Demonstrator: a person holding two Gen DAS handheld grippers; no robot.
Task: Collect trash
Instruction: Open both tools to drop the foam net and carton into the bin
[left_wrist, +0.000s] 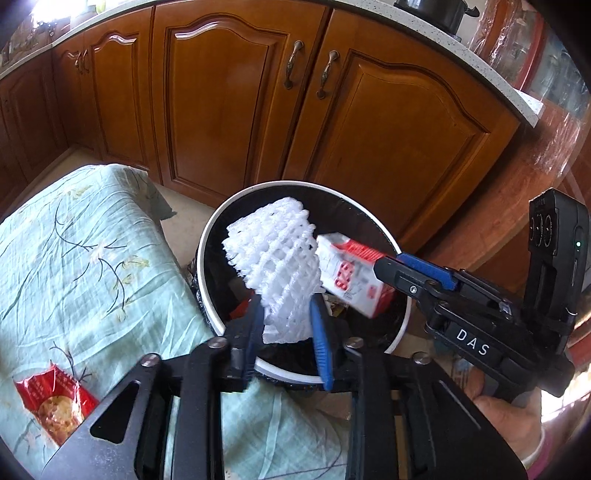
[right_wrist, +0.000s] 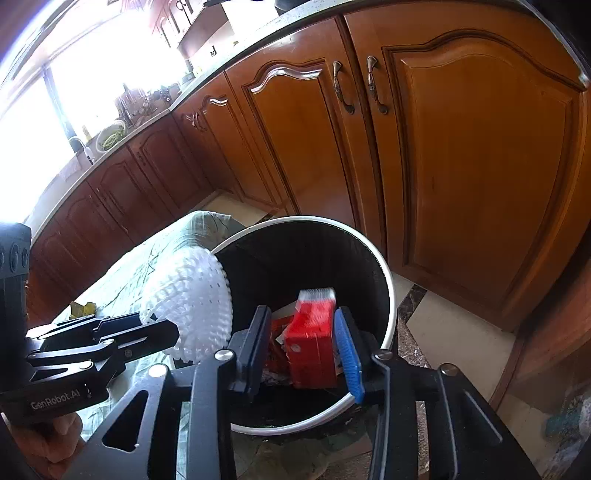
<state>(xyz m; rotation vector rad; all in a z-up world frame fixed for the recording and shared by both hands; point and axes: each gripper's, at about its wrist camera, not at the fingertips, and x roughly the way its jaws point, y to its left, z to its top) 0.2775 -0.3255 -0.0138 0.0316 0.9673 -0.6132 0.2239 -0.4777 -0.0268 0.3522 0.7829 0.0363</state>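
My left gripper (left_wrist: 286, 325) is angled down over the trash bin (left_wrist: 400, 325), jaws parted with the white foam net (left_wrist: 277, 266) loose between them. Right gripper (right_wrist: 304, 349) tilts in beside it, also spread, the red-and-white carton (right_wrist: 314, 339) sitting between its fingers above the bin.
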